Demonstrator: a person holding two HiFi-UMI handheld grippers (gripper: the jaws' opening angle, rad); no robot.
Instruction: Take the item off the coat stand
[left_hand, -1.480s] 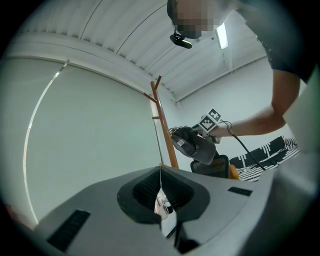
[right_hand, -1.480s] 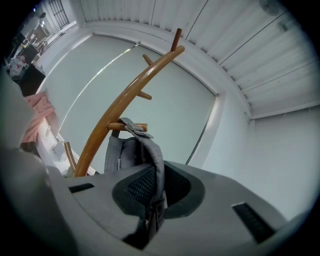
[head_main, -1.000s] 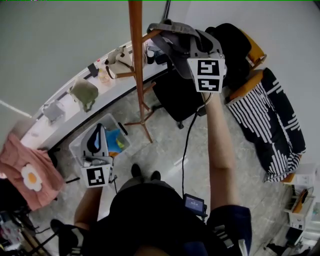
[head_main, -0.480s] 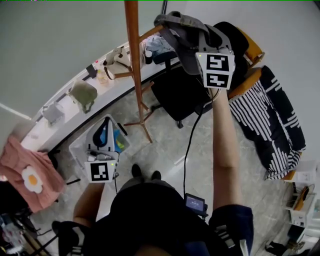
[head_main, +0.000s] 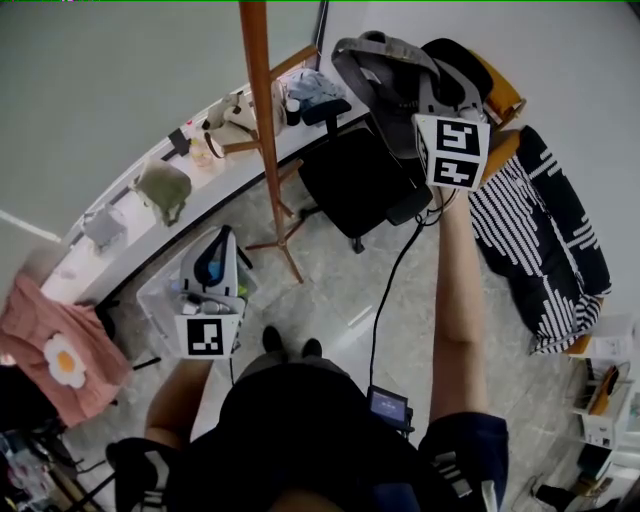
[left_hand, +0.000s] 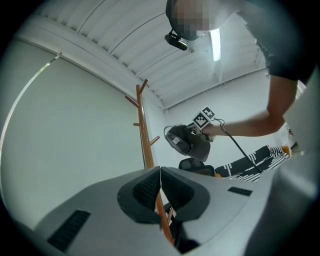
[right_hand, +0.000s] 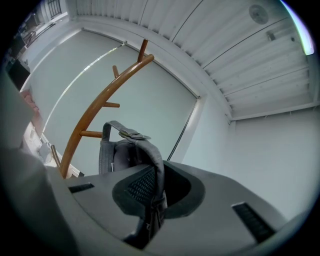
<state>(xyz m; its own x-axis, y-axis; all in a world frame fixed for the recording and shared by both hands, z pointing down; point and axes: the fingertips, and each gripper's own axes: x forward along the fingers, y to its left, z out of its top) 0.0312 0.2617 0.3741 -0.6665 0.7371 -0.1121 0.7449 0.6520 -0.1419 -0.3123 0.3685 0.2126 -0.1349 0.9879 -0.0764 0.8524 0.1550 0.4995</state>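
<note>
Left gripper (left_hand: 160, 184) is clenched on nothing, its dark ribbed pads pressed flat together, held low over a clear plastic bin (head_main: 155, 295). To its right the stand (head_main: 262, 120) rises as a slim, round pole of warm brown wood with short angled pegs. Further right, the right gripper (right_hand: 152, 200) is clamped on the flat woven strap (right_hand: 150, 155) of the bag (head_main: 385, 80), a soft grey fabric backpack with a padded back. The bag hangs in the air to the right of the pole, apart from the pegs in the left gripper view, above a black chair (head_main: 355, 180) with a smooth rounded seat. At the far right lies a cushion (head_main: 540, 240) in black-and-white stripes on an orange frame.

At the left edge hangs a pink cloth (head_main: 50, 345) with a white and yellow flower on it. A long white counter (head_main: 215, 182) runs along a plain pale grey-green wall (head_main: 100, 80). The floor (head_main: 330, 290) is glossy grey stone-look tile. Overhead, the ceiling (right_hand: 240, 60) is white with ribbed panels.
</note>
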